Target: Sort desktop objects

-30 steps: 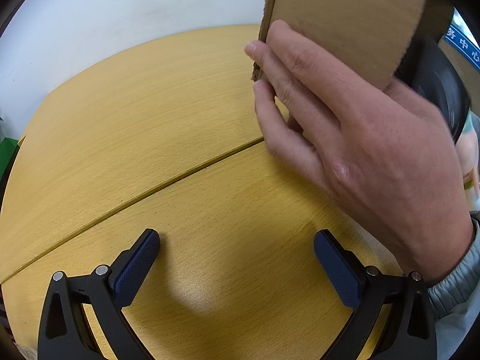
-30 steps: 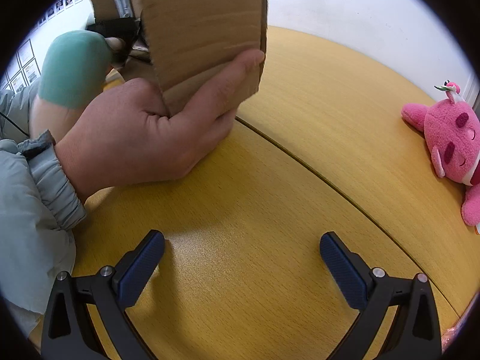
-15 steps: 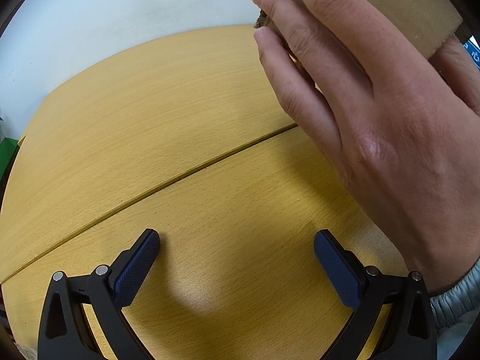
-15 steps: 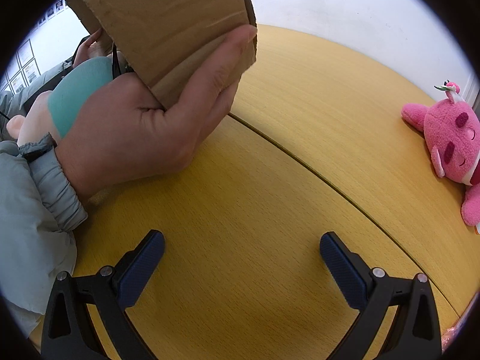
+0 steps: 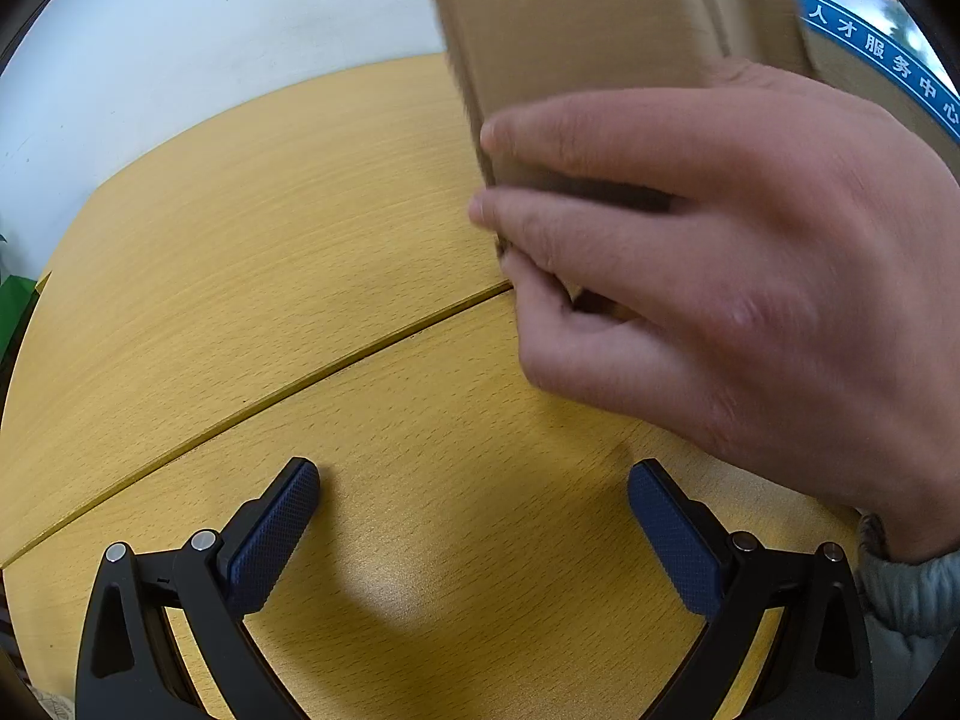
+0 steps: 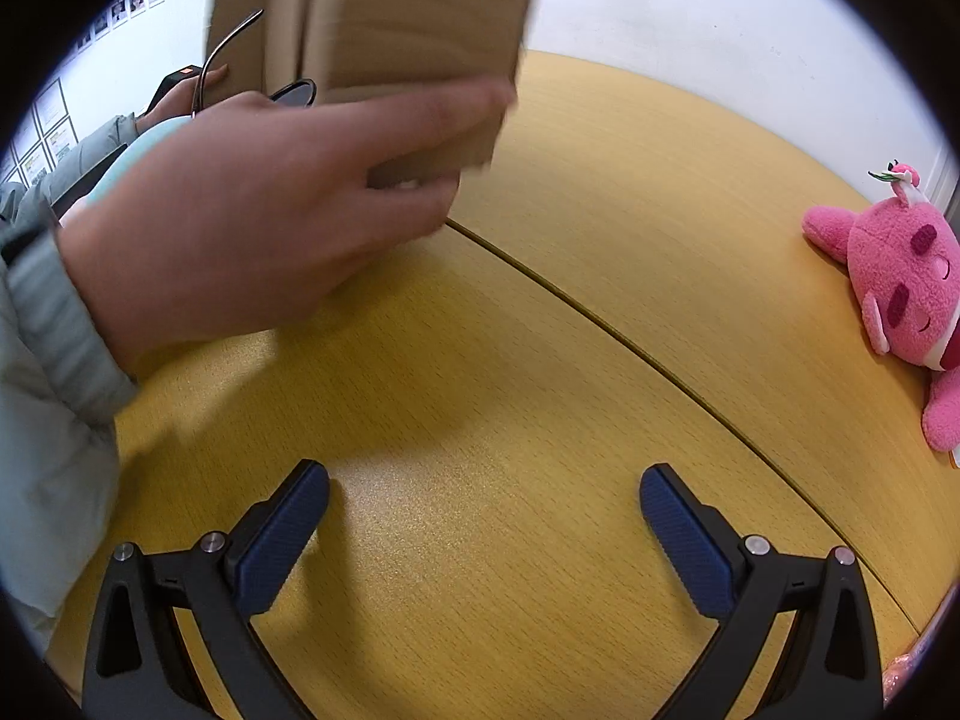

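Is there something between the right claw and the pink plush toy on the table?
Nothing visible: bare table lies between the open right claw and the toy. The hand with cardboard is on the opposite side.

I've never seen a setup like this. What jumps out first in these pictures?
A bare hand gripping a cardboard box fills the upper left of the right wrist view, lifted above the yellow wooden table. A pink plush toy lies at the table's right edge. Both grippers, left gripper and right gripper, sit open and empty.
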`<state>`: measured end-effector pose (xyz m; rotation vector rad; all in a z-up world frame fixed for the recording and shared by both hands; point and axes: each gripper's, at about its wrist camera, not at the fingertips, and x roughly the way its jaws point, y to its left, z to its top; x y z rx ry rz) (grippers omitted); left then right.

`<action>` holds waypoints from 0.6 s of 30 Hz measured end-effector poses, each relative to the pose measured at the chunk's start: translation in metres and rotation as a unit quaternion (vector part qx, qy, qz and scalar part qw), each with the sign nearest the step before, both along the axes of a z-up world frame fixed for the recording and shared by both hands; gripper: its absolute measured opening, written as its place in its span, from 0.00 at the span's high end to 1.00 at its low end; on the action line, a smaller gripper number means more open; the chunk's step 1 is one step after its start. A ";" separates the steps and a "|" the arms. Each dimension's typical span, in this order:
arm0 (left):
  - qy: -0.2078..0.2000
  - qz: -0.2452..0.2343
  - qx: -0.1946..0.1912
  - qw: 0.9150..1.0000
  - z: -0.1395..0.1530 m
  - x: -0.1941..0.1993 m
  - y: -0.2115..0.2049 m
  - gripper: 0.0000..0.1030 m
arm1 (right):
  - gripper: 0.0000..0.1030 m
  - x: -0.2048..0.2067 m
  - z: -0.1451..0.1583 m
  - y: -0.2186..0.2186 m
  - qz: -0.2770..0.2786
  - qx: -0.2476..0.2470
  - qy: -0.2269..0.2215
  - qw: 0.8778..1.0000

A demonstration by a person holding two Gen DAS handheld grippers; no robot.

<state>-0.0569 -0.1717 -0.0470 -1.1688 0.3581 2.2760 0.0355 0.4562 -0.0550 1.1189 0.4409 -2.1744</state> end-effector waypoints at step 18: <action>0.002 -0.001 0.000 1.000 -0.006 0.006 0.011 0.00 | 0.00 -0.004 0.000 0.001 0.001 0.000 0.000 1.000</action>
